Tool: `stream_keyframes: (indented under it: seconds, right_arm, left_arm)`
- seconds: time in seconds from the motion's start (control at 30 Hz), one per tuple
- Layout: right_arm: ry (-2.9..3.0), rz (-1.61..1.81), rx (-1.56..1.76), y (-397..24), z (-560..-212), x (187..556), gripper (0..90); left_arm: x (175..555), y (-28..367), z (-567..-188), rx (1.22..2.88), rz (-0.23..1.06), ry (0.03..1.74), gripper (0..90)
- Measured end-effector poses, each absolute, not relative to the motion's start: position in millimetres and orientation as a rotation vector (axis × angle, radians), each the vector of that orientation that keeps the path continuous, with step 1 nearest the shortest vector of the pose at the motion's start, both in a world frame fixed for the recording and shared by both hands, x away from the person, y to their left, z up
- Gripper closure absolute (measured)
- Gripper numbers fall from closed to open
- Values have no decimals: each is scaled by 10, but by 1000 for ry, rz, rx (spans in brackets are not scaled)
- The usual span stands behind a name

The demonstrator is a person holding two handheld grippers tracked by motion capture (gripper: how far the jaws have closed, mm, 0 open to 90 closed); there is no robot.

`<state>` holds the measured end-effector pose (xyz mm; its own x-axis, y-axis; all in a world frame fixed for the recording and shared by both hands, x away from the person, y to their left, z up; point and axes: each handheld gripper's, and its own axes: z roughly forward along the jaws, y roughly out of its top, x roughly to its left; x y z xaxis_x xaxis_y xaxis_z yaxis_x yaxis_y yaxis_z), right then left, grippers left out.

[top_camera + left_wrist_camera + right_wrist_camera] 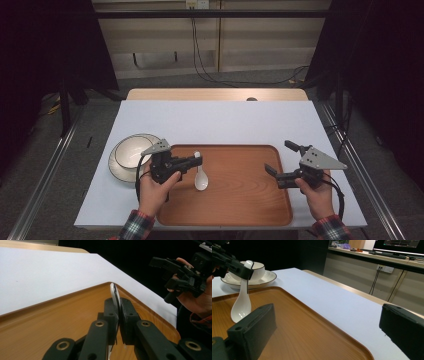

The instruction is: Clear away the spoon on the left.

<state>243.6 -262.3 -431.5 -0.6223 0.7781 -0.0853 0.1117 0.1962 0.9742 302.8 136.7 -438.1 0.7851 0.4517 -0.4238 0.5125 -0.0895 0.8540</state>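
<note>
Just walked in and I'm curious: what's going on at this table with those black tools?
A person holds a claw in each hand. The left claw is clamped on the handle of a white spoon, holding it over a wooden tray, bowl end down. The right claw hangs open over the tray's right side, holding nothing. A white bowl on a plate sits left of the tray.

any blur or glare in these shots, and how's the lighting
High view: table evenly lit, surroundings dark, soft sheen on the wooden tray. Left gripper view: the near jaws and the spoon handle they clamp look soft, background black. Right gripper view: its open jaws loom blurred in front; bowl fairly sharp.
</note>
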Motion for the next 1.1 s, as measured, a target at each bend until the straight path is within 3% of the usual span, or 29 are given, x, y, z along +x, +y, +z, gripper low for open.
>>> stream_keyframes:
  seconds: [1.1]
  right_arm:
    - [1924,1472,827,-2610,-4367,2475,3]
  left_arm:
    - [3156,1314,-4639,1851,82,803,653]
